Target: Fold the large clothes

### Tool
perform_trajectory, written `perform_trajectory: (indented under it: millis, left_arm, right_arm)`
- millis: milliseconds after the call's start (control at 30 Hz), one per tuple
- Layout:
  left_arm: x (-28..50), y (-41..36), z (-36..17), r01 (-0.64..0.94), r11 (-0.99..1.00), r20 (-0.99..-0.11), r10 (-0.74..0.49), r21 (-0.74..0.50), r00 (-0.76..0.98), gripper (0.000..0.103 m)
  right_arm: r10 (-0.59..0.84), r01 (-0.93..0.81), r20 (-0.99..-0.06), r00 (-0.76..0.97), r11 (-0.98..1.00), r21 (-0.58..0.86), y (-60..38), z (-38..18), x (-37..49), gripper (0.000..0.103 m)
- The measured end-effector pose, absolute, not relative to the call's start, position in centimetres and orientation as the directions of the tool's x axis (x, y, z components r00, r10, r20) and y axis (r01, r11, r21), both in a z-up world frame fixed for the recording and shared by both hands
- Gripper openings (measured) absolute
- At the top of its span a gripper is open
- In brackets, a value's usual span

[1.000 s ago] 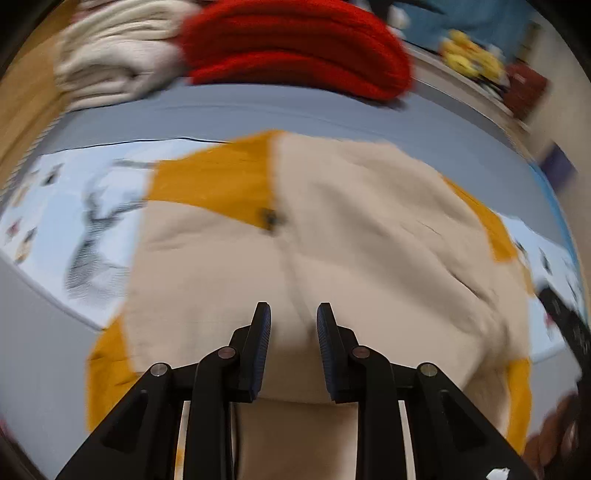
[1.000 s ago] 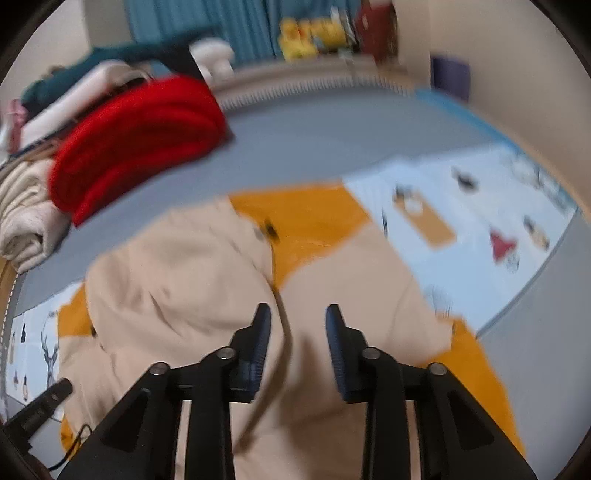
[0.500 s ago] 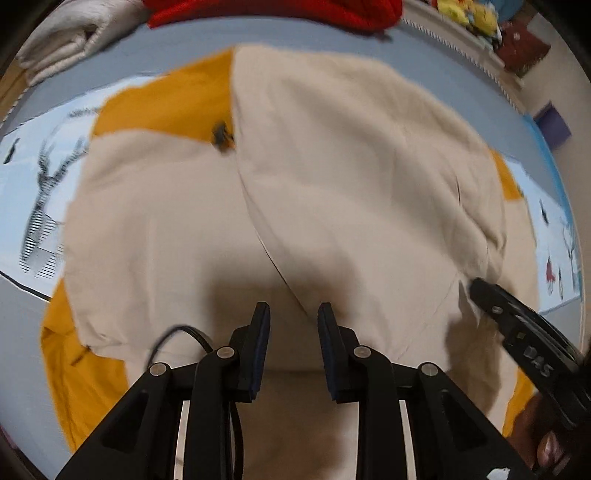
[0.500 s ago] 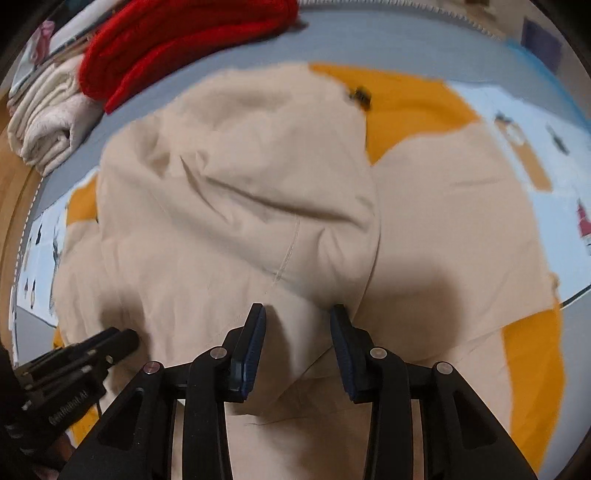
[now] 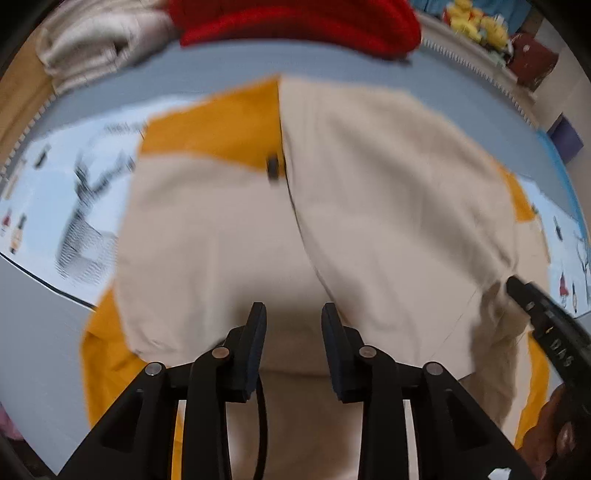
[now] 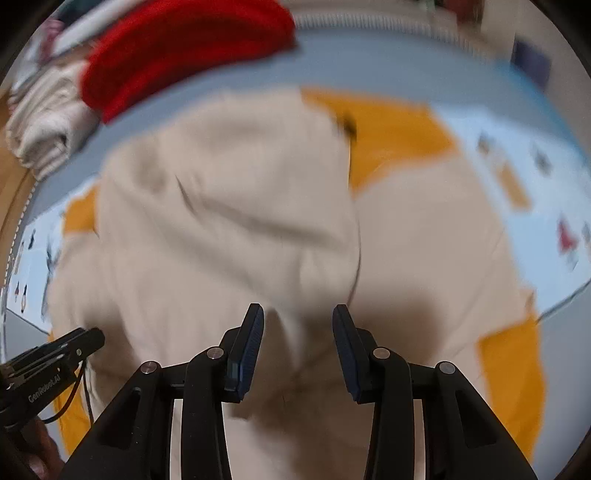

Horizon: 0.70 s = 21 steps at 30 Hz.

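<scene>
A large beige garment with mustard-yellow lining (image 5: 388,192) lies spread on the bed, one half folded over the other along a central seam; it also fills the right wrist view (image 6: 229,229). My left gripper (image 5: 293,325) is open and empty just above the near beige cloth. My right gripper (image 6: 297,328) is open and empty above the near edge of the folded flap. The right gripper's tip shows at the right of the left wrist view (image 5: 543,325). The left gripper's tip shows at the lower left of the right wrist view (image 6: 62,350).
A folded red knit (image 5: 295,18) and folded cream clothes (image 5: 96,48) are stacked at the far side of the grey bed (image 5: 424,74). A pale blue printed sheet (image 5: 62,192) lies under the garment. Yellow toys (image 5: 472,22) sit on a far ledge.
Both grippers dipped low over the garment half a second ago and have since risen and pulled back a little. Both stay open. The folded flap lies as before.
</scene>
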State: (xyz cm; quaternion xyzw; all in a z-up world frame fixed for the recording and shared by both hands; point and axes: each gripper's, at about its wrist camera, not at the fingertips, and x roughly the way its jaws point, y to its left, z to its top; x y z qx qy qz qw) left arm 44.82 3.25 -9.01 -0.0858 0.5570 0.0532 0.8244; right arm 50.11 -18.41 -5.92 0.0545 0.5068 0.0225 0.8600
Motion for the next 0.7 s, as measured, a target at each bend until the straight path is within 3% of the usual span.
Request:
perform_trajectory:
  millis: [200,367,500,600,700]
  left_arm:
    - [43.4,4.2,-2.8,-0.19,0.976,-0.831,0.022,-0.101,0.556,0.028]
    - [39.1,5.3,1.3,-0.182,0.979,-0.753,0.055,-0.087,0.656,0.029]
    - [34.5,6.1,4.9,-0.165,0.98,-0.699,0.042,-0.11,0.714,0.048]
    - [30.6,5.9,6.4,-0.142,0.989,-0.619,0.094,-0.028,0.78,0.052]
    - [26.4,5.9,6.4,-0.139,0.99,-0.61,0.11,-0.001,0.785,0.052]
  right_arm:
    - [0.099,-0.038,-0.681,0.726,0.994,0.103,-18.0,1.5,47.2,0.04]
    - [0.131,-0.09,-0.574,0.808,0.991,0.099,-17.9,6.4,42.9,0.04]
    - [0.139,-0.083,-0.541,0.829,0.989,0.126,-19.5,9.9,38.0,0.04]
    - [0.136,-0.08,-0.528,0.838,0.989,0.128,-21.4,12.3,33.4,0.04]
    - [0.136,-0.094,-0.501,0.855,0.99,0.109,-23.7,14.4,28.1,0.04]
